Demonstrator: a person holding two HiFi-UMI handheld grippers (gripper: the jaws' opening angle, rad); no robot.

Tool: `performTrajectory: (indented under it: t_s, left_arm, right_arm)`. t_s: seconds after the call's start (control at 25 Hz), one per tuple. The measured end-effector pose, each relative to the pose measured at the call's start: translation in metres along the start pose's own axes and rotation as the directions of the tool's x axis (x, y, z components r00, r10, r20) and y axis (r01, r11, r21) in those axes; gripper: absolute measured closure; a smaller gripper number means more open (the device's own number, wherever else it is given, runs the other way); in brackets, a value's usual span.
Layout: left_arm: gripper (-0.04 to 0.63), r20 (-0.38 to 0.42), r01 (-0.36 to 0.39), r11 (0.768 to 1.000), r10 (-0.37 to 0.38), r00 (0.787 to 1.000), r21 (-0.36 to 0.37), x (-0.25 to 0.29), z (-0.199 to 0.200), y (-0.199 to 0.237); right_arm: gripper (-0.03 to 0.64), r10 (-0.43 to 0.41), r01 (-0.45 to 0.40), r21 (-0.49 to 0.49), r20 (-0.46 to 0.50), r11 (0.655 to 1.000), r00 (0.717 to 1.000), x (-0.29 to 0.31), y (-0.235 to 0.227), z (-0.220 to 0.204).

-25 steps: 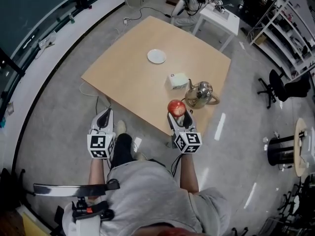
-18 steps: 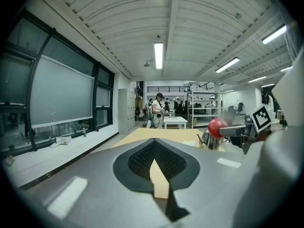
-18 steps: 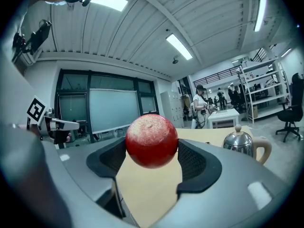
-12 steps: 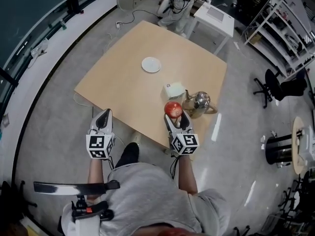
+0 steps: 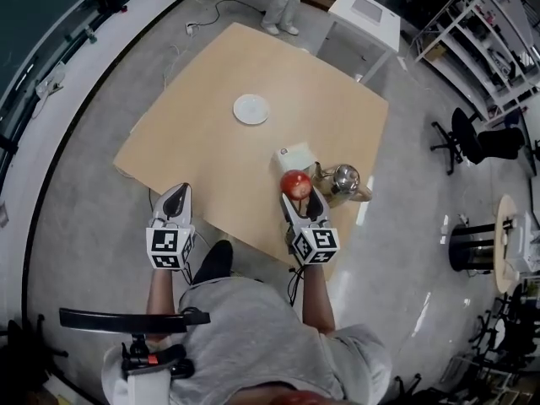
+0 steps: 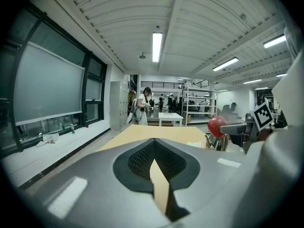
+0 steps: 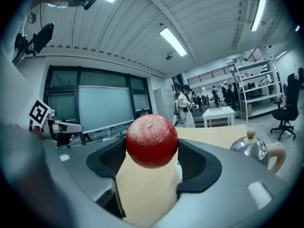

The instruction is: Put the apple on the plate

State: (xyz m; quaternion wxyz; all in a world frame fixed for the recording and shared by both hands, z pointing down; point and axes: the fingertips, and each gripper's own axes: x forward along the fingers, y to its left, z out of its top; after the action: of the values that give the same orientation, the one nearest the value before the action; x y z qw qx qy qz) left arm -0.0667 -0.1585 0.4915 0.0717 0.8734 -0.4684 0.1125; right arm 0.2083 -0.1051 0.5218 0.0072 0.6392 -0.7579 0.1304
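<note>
Fingers of my right gripper [image 5: 299,198] hold the round red apple [image 5: 296,183] just inside the tan counter's [image 5: 211,99] near edge; left gripper [image 5: 177,194], fingers closed, at that edge.

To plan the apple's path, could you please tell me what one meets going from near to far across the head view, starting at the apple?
apple → white box → plate → small white table
</note>
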Motion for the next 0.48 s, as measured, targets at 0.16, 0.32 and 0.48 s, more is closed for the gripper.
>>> performTrajectory:
  t_s: [0.16,0.32,0.48]
  left_arm:
    - [0.575,-0.025,0.002,1.000,-0.003,1.000,-0.020,0.030,-0.010,0.016]
    - [0.575,-0.025,0.019,0.999,-0.019,1.000,-0.030,0.051,-0.008,0.023]
    - [0.575,-0.038,0.024,0.999,-0.025,0.999,-0.031,0.063,-0.003,0.023]
  right_arm:
    - [0.270,0.003,-0.002,0.002,-0.019,1.000,1.000,0.033,-0.007,-0.007]
    - [0.270,0.016,-0.016,-0.003,-0.027,1.000,0.999,0.060,-0.008,-0.007]
    - [0.270,0.020,-0.020,0.001,-0.046,1.000,0.999,0.075,-0.010,-0.001]
